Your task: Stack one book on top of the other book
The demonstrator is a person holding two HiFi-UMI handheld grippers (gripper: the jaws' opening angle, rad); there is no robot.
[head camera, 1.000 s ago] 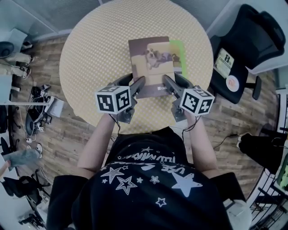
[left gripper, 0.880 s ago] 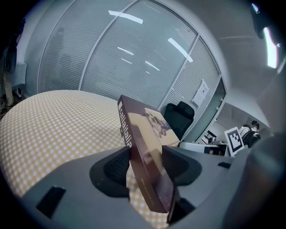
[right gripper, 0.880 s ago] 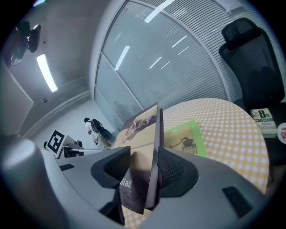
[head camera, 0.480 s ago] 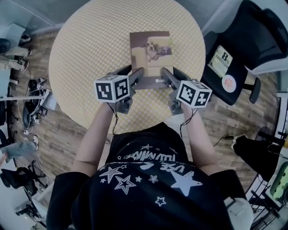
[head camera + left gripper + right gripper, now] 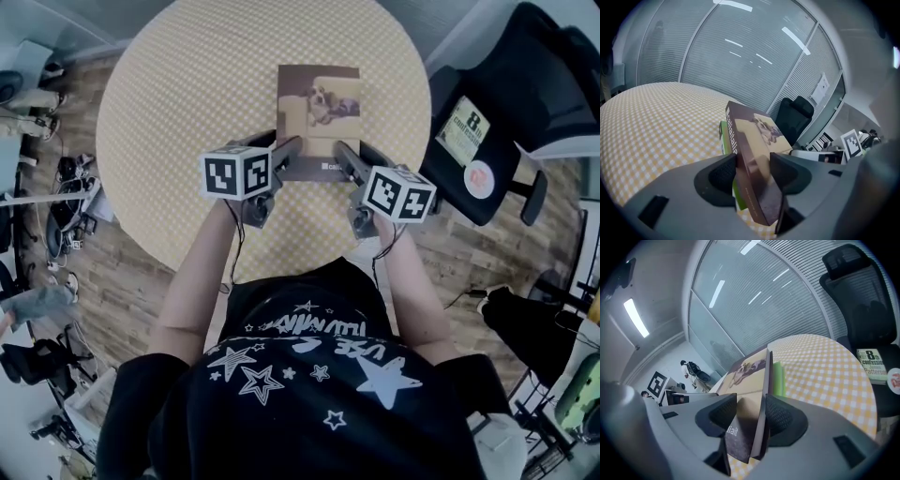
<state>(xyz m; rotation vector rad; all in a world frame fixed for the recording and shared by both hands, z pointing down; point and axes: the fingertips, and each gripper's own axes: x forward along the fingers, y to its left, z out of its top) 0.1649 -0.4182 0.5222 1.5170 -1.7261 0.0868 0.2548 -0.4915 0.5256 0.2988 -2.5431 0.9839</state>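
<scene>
Brown dog-cover book [image 5: 319, 112] looks thin, fairly stiff and light, with a slick cover, so I'd guess it slides if pinched lazily. It's lined up over the green book [image 5: 724, 138] mid round table [image 5: 187, 112], 12 o'clock from the person. Left gripper [image 5: 274, 157] is clamped on its 7 o'clock corner, right gripper [image 5: 351, 161] on the 5 o'clock one. Near-edge corners seem a sane hold, though the far end may droop.

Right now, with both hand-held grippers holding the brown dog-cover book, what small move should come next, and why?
Probably lower the near edge of the brown dog-cover book fully onto the green book, before letting go. The left hand-held gripper and right hand-held gripper both clamp that edge, and from above it already covers the green one.
</scene>
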